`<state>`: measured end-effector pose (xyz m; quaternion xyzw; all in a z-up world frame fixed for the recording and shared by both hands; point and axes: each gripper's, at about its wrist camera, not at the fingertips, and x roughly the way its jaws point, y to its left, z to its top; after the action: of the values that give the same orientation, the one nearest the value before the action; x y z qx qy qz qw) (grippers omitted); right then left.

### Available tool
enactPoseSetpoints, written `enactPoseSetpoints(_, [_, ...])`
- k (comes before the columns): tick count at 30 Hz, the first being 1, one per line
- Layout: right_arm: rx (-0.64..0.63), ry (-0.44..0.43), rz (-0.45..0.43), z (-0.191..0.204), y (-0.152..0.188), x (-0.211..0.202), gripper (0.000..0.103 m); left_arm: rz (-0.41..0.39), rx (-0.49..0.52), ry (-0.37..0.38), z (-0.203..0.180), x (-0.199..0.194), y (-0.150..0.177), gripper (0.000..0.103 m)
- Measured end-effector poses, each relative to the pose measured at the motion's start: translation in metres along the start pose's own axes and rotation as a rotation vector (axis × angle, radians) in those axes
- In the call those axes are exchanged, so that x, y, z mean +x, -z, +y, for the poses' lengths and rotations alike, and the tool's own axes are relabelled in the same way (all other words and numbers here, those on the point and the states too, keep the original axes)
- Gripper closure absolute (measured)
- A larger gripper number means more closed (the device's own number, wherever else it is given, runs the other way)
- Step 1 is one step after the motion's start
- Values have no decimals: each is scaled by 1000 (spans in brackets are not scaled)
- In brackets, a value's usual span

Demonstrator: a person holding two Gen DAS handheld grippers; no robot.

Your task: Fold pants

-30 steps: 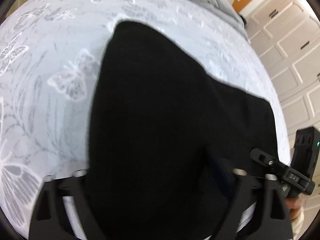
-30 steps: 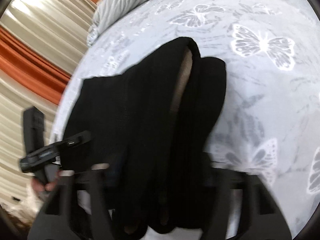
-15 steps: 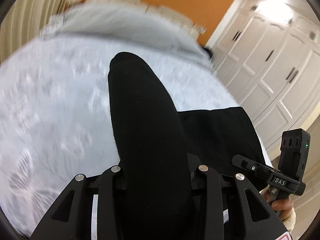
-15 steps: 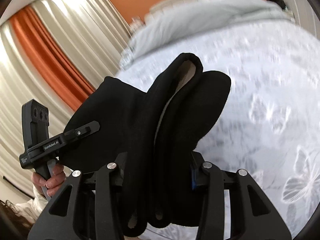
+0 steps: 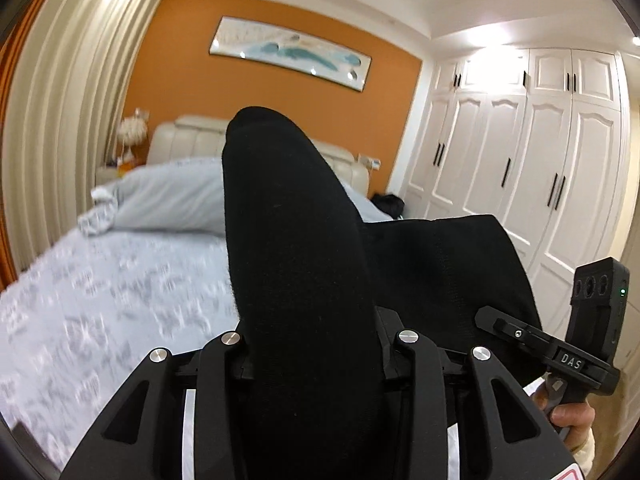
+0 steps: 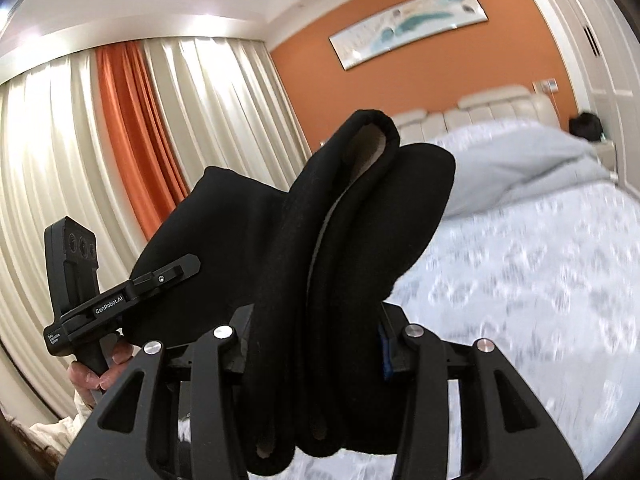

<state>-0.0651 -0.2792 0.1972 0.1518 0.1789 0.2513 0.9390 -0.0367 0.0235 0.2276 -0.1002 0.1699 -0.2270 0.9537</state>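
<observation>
Left wrist view: my left gripper point(image 5: 312, 344) is clamped on a thick fold of the black pants point(image 5: 296, 248), fingertips buried in fabric so the pads are hidden; cloth blocks the centre of the frame. Pants are held up in the air above the bed point(image 5: 100, 300), whose butterfly-print cover is motion-blurred, pattern hard to read. This view also catches my right gripper point(image 5: 508, 326) from the side, tip against the far pants edge, grip point hidden, plus white wardrobe doors point(image 5: 540, 184) cut by the rim. Right wrist view: right gripper point(image 6: 316, 340) closed on several stacked layers of pants point(image 6: 360, 240), a pale lining showing in the top fold. Only here: cream and orange curtains point(image 6: 132, 132), and left gripper point(image 6: 172, 272) side-on touching the cloth. Wall picture point(image 6: 408, 20) and headboard point(image 6: 480, 108) show in both, soft.
</observation>
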Motion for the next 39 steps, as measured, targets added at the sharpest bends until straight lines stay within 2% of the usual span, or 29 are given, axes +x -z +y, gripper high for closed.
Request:
enactPoseSetpoints(6, [14,-8,1,-23,-25,40,62,-19,18,-36,10,37,-29,68])
enactPoseSetpoints(10, [34,-7,13,-57,-36,83,62,-10,14,-58,28,80,-38,68])
enactPoseSetpoints(17, [132,-3,52,-127,-26,160,62,30,24,-113,69,177,-35,66])
enactPoseSetpoints(27, [220,78,169,-212,26,275,62,186,22,-196,131,321,29,65])
enactPoseSetpoints(31, [264,114,237,-243,64,310,62,257,11,-219,151,363,65,65])
enactPoseSetpoints(37, [336,165,341,-281,123,341,62,394,-12,-236,174,412,127,65])
enactPoseSetpoints(39, [350,172,336,-292,138,342,61,396,4,-270,177,419,144,65])
